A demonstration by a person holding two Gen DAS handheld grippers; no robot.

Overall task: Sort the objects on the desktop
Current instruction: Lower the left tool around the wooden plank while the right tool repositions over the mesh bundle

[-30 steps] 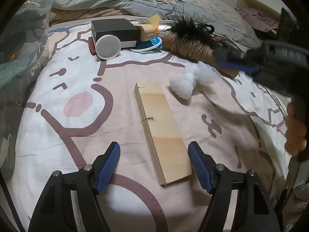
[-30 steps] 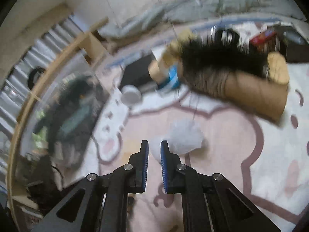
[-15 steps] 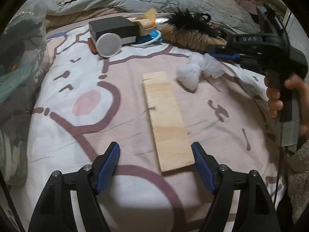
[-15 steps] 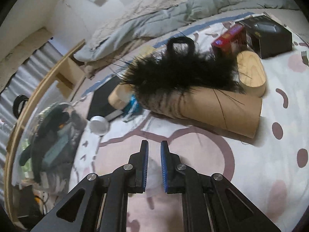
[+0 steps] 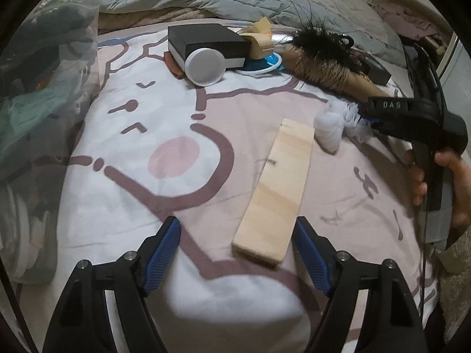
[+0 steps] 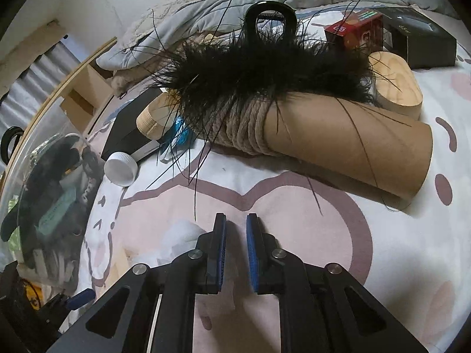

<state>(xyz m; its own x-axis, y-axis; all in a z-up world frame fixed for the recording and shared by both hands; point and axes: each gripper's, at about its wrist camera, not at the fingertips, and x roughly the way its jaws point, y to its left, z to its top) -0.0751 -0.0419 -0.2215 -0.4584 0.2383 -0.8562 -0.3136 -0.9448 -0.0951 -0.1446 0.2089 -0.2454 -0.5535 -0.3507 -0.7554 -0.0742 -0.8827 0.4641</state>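
Note:
A pale wooden board (image 5: 279,188) lies on the patterned bedsheet, its near end between the fingers of my left gripper (image 5: 237,253), which is open and empty. A white fluffy wad (image 5: 331,129) lies at the board's far end; it also shows in the right wrist view (image 6: 182,235). My right gripper (image 6: 236,235) hovers just past the wad with its jaws a narrow gap apart, nothing between them. Ahead of it lies a cardboard tube (image 6: 347,141) wound with rope, a black feathery clip (image 6: 265,67) on top.
A black box (image 5: 206,44), a white round lid (image 5: 204,66) and a blue item (image 5: 266,61) sit at the back. A wooden heart box (image 6: 394,85), a red carton (image 6: 353,31) and another black box (image 6: 421,41) lie behind the tube. A clear bin (image 5: 38,88) stands left.
My right gripper moved forward over the white wad toward the tube, still nearly closed. The left gripper swung so the board now runs slanted to the right.

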